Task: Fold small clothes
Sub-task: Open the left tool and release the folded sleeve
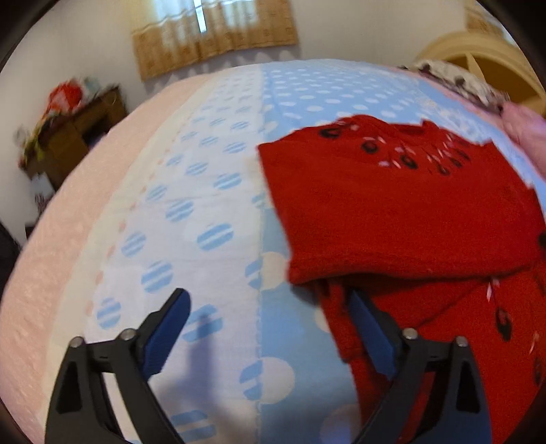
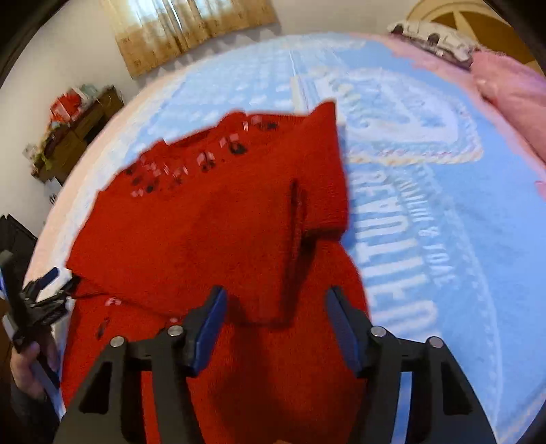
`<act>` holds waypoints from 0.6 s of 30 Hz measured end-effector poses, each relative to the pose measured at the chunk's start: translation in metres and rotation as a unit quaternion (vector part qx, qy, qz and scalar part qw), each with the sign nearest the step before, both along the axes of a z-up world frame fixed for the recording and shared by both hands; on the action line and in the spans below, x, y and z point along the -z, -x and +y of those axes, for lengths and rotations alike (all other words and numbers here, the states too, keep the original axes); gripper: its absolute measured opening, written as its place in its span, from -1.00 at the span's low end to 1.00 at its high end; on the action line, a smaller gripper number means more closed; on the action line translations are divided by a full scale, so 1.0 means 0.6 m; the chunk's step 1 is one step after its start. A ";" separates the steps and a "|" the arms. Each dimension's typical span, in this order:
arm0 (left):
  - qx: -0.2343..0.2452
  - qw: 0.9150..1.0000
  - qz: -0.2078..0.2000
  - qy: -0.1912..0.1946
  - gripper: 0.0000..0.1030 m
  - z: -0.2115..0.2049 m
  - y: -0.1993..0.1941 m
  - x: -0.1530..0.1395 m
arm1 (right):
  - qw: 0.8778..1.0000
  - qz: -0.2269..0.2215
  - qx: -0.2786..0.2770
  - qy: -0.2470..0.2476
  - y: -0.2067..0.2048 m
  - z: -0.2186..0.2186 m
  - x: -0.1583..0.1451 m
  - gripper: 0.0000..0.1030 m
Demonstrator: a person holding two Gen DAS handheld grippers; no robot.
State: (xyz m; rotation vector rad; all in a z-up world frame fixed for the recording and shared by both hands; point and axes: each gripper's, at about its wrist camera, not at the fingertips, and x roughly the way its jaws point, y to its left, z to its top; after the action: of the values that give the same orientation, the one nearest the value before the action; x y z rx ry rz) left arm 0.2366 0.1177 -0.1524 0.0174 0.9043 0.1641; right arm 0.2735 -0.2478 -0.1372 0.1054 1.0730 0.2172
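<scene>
A: We see the red sweater (image 2: 211, 218) lying on the bed (image 1: 218, 191), its neckline end toward the curtained window (image 2: 191, 27), long axis running away from us, one layer folded over.

B: Open bedspread lies beyond its edges. Our left tool (image 1: 269, 328) is spread at its near corner, holding nothing; our right tool (image 2: 276, 324) hangs spread above it.

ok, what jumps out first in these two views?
The red sweater, partly folded, lies on a pale blue patterned blanket covering the bed. Both grippers are open and empty: the left gripper is at the sweater's left edge, the right gripper above its lower part.
</scene>
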 end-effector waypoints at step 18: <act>-0.017 0.998 0.012 0.054 1.00 0.026 0.002 0.012 | 0.985 -0.107 0.017 0.131 -0.014 -0.001 -0.057 -0.89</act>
State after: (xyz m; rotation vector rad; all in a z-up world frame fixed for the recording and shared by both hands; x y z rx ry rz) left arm 0.2353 0.1331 -0.1596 -0.0955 0.9359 0.1465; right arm 0.2822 -0.2482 -0.1028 -0.1341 0.8769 0.0530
